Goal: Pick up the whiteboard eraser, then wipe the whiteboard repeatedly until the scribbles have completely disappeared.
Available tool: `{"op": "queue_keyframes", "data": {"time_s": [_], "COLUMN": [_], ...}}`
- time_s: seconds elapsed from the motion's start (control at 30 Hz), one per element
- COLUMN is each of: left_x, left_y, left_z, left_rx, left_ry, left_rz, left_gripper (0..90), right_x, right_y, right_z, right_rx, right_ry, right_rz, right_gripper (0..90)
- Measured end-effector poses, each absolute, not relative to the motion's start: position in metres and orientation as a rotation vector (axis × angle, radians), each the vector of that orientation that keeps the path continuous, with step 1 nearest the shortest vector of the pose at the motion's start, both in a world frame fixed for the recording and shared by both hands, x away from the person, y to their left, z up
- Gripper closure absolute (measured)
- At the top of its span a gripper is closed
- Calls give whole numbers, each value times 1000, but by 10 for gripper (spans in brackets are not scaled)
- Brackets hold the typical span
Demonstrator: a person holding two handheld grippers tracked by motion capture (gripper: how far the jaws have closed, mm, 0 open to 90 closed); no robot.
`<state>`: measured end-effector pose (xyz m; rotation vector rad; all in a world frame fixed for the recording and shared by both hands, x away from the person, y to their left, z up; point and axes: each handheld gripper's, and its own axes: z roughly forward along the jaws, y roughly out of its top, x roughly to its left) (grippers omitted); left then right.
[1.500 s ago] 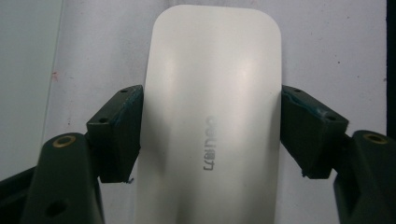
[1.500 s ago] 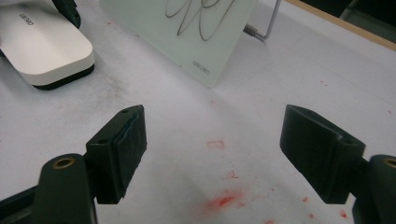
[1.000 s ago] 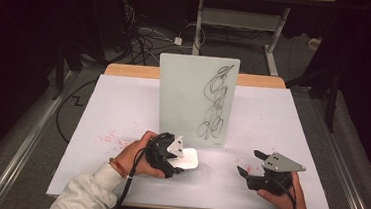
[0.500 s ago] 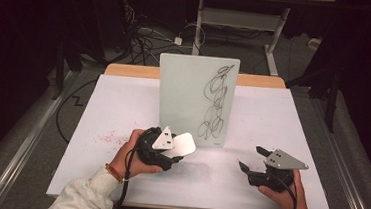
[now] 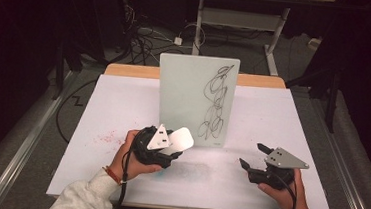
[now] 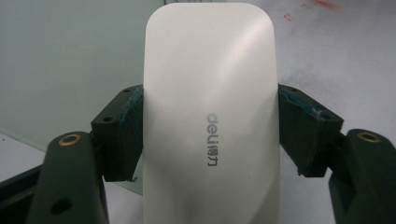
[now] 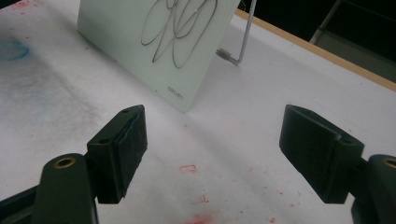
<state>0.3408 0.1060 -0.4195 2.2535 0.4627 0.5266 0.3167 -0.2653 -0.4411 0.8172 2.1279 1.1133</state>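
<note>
White surface (image 5: 123,104) w/ upright whiteboard (image 5: 189,95) at centre, scribbles (image 5: 216,104) on its 3 o'clock half. Left claw (image 5: 172,148) grips white eraser (image 6: 210,116), just at board's 6 o'clock edge; right claw (image 5: 252,157) spread, empty. Likely best: keep eraser flat, wipe w/ even pressure.

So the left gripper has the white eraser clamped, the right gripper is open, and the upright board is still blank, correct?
Not quite: the board is not blank. The high view shows black scribbles on its right half. The rest stands: the left gripper clamps the white eraser, and the right gripper is open.
</note>
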Motion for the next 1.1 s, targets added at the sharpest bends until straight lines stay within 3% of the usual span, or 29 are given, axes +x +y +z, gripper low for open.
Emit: {"op": "queue_keyframes", "data": {"time_s": [0.53, 1.1], "left_x": [352, 389], "left_y": [77, 27], "left_z": [-398, -344], "left_rx": [2147, 2005], "left_ry": [486, 541], "left_rz": [746, 1024], "left_gripper": [293, 293], "right_x": [318, 317], "right_y": [-266, -265], "right_z": [-443, -444], "right_rx": [855, 861], "right_ry": [2098, 2097], "right_rz": [1113, 1099], "right_gripper": [231, 230]}}
